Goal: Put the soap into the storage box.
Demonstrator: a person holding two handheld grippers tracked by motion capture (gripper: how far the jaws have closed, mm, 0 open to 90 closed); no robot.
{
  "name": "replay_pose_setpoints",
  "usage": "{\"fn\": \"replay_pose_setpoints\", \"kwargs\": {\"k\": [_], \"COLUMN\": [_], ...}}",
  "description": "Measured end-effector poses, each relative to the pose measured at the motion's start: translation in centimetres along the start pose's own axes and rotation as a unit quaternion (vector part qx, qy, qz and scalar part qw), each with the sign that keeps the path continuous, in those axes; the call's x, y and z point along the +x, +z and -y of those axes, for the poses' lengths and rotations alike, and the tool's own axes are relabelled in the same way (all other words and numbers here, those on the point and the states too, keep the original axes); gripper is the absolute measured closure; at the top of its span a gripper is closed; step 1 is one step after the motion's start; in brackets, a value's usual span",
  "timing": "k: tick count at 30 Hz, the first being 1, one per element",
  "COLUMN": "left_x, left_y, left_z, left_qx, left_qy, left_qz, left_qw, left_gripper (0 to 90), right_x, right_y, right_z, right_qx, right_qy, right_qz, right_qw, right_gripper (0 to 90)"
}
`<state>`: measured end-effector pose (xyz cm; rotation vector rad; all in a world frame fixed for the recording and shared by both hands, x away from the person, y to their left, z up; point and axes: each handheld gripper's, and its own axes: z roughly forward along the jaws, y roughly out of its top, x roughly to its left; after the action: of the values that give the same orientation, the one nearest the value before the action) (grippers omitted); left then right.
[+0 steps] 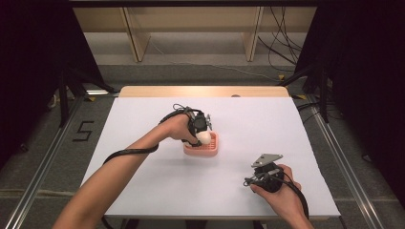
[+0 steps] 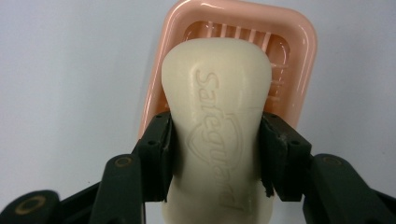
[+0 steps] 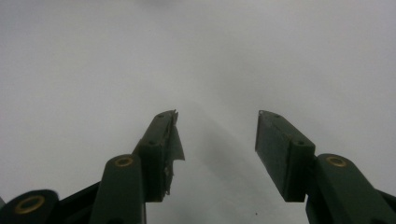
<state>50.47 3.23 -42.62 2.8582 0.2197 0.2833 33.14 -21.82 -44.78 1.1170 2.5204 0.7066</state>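
- High view: your left gripper (image 1: 200, 129) holds a pale soap bar (image 1: 204, 138) directly above the pink soap dish (image 1: 213, 151), which sits near the middle of the white table (image 1: 143, 181). Whether the bar touches the dish cannot be told from here. Your right gripper (image 1: 264, 175) rests well apart, near the table's right front, with nothing in it.
- Left gripper view: the jaws are pinched on the soap bar (image 2: 217, 126) across its narrow waist, pads flat on both long sides. The embossed face looks dry. The soap dish (image 2: 299, 46) lies beyond it; its slatted floor is bare where visible, the bar hiding the rest.
- Handling judgement: the bar should be stiff, moderately light and slick. Keep your hold at the waist, where the taper resists slipping; too hard a squeeze may dent it.
- Right gripper view: the right gripper (image 3: 217, 135) has its jaws spread over bare table (image 3: 93, 56), holding nothing. One pad's lining looks frayed.
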Motion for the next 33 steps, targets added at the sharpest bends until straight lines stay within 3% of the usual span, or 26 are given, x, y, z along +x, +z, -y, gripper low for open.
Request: {"fn": "replay_pose_setpoints", "kwargs": {"k": [8, 20, 33], "left_x": [0.3, 0.2, 0.3], "left_y": [0.3, 0.8, 1.3], "left_z": [0.1, 0.0, -0.1], "left_qx": [-0.001, -0.004, 0.004], "left_qy": [-0.006, 0.004, 0.001], "left_qz": [0.001, 0.001, 0.008], "left_qw": [1.0, 1.0, 1.0], "left_gripper": [49.1, 49.1, 49.0], "right_x": [0.0, 0.1, 0.1], "right_y": [0.0, -0.1, 0.0], "right_z": [0.0, -0.1, -0.1], "right_qx": [0.0, 0.003, 0.003], "right_qy": [0.0, 0.005, 0.001], "right_qz": [-0.003, -0.006, -0.005], "right_qw": [1.0, 1.0, 1.0], "right_gripper": [49.0, 49.0, 48.9]}}
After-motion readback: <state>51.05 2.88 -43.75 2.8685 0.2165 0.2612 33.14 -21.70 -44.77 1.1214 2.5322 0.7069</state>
